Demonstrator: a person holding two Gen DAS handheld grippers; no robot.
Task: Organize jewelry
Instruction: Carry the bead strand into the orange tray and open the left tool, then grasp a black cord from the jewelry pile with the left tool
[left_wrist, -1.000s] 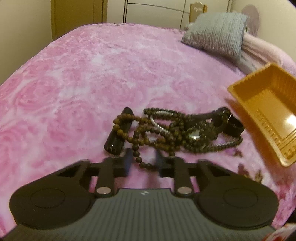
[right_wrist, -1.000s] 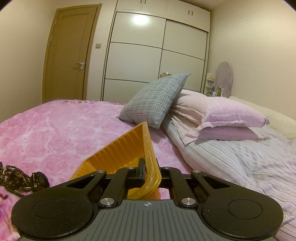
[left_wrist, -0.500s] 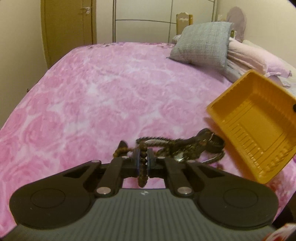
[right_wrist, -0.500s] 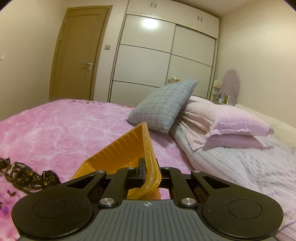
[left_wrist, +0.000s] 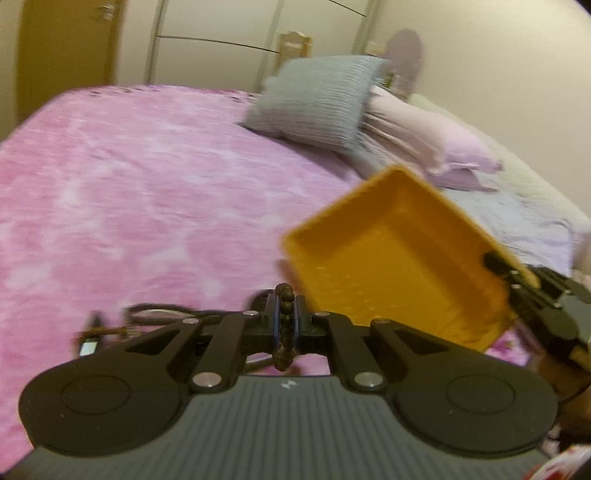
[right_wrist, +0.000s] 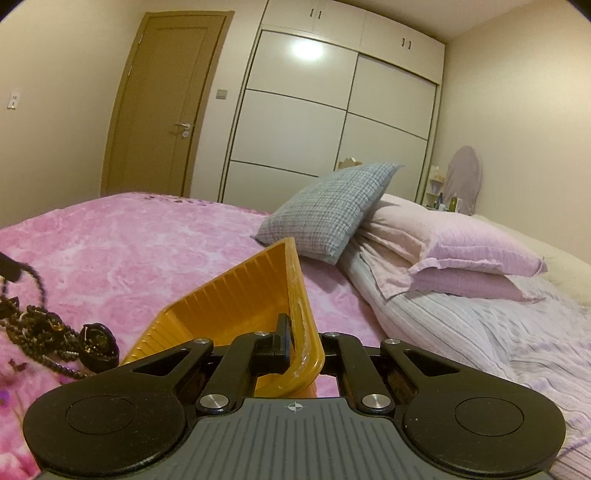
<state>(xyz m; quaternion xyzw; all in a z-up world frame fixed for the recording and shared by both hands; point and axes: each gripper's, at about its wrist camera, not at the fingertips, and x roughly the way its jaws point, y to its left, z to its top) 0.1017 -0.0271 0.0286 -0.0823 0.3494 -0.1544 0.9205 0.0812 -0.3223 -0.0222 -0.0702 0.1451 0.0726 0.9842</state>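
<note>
My left gripper is shut on a strand of dark wooden beads, which loops over and hangs below the pads. It is raised above the pink bedspread. The rest of the jewelry pile, bead strings and a black watch, lies on the bed at the left of the right wrist view. My right gripper is shut on the rim of an orange plastic tray, held tilted. In the left wrist view that orange tray sits just right of the beads, its hollow empty.
A grey cushion leans on pink pillows at the head of the bed. A striped sheet covers the right side. A wardrobe and a door stand beyond the bed.
My left gripper closed on the bead strand, then rose and swung right toward the tray, pulling the strand up from the pile. The right gripper and tray hardly moved.
</note>
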